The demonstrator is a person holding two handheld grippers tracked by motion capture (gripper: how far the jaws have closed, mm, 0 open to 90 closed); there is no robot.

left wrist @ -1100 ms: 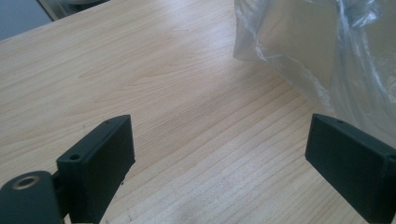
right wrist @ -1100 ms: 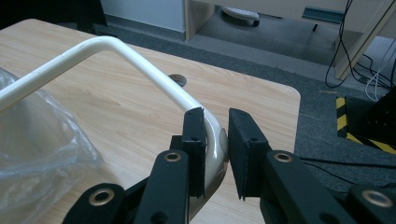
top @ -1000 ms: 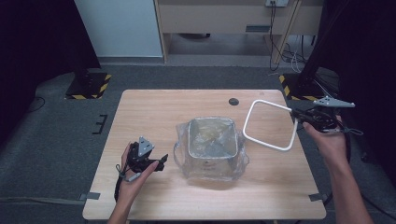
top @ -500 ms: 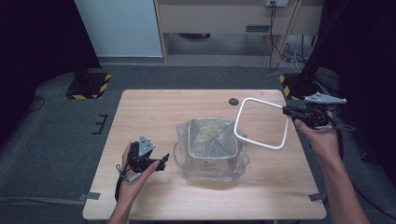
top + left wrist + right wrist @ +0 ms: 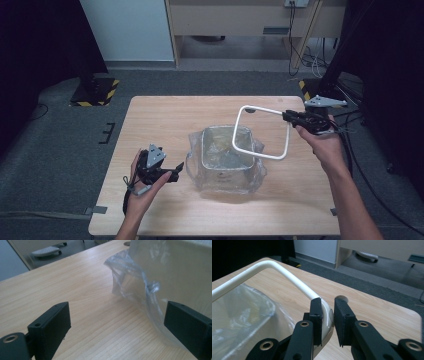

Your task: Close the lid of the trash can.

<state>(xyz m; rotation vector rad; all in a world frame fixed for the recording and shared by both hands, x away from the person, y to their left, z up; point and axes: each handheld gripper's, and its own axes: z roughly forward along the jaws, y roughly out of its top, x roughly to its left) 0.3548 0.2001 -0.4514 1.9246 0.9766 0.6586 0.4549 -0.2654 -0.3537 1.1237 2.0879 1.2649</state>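
My right claw (image 5: 289, 116) pinches the stiff, light white frame (image 5: 260, 131) at its corner above the bag-lined bin (image 5: 225, 161) mid-table, left claw (image 5: 176, 167) wide beside the flimsy, slippery bag (image 5: 140, 285).

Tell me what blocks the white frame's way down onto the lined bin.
Nothing visible blocks it. The right tool holds the white frame tilted above the bin, whose rim carries only the clear bag; the left tool waits alongside, open.

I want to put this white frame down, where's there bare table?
Bare: the far left table beyond the left gripper, and the near right edge below the right gripper. Crowded: the middle, with the bag-lined bin under the white frame.
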